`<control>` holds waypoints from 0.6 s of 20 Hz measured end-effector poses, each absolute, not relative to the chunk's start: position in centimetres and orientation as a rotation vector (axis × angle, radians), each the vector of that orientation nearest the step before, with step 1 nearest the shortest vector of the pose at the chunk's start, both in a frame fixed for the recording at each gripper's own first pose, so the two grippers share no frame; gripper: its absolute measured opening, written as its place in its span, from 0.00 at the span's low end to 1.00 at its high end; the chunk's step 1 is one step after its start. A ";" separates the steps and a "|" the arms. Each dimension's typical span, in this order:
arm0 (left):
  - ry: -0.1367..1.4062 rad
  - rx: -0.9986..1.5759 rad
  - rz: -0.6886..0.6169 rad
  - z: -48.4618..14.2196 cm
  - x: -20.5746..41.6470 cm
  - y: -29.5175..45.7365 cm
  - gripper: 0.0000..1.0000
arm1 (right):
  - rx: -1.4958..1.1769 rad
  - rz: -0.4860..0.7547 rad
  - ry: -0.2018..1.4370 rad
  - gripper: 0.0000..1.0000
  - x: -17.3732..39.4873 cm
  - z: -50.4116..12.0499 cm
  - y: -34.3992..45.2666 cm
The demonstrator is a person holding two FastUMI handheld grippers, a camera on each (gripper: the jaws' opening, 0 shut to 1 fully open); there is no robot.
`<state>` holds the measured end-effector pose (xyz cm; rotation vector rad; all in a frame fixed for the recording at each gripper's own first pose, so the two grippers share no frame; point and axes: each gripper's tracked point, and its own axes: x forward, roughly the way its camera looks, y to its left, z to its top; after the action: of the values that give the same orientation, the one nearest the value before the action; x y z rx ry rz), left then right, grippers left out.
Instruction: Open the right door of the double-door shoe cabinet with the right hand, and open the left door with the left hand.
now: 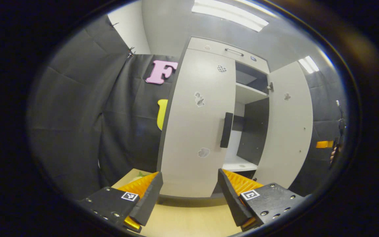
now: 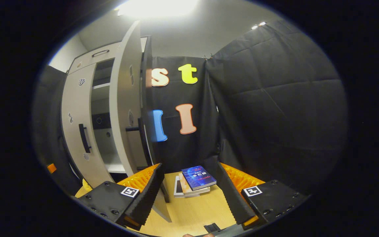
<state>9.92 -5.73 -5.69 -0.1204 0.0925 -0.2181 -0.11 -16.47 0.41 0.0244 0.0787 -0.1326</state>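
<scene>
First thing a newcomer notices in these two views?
The tall pale shoe cabinet half opened: its right door swung wide, showing shelves, while the left door with its dark handle is shut. The left tool is open in front of that door. In the right gripper view, a stack of books lies on the wooden table.

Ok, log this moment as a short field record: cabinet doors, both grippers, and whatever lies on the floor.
right door: swung open, shelves inside exposed
left door: shut, dark handle at its inner edge
left gripper: open, empty, facing the left door, short of the handle
right gripper: open, empty, beside the open right door's edge
floor: stack of books on the wooden floor ahead of the right gripper
task state: right door done, left door not yet opened
</scene>
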 end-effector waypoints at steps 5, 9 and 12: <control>0.081 -0.132 -0.298 -3.7 14.0 -9.6 0.96 | 0.008 -0.218 0.057 0.97 0.5 1.9 -19.7; 0.079 -0.142 -0.332 -2.6 17.7 -13.8 0.96 | -0.059 -0.241 0.031 0.97 3.3 3.0 -21.5; 0.059 -0.116 -0.315 -1.4 20.5 -16.3 0.96 | -0.078 -0.216 0.027 0.97 6.0 3.2 -22.1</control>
<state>20.47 -16.35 -1.40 -0.1165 0.0595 -0.3149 5.98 -22.14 3.24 -0.0780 0.0270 -0.2159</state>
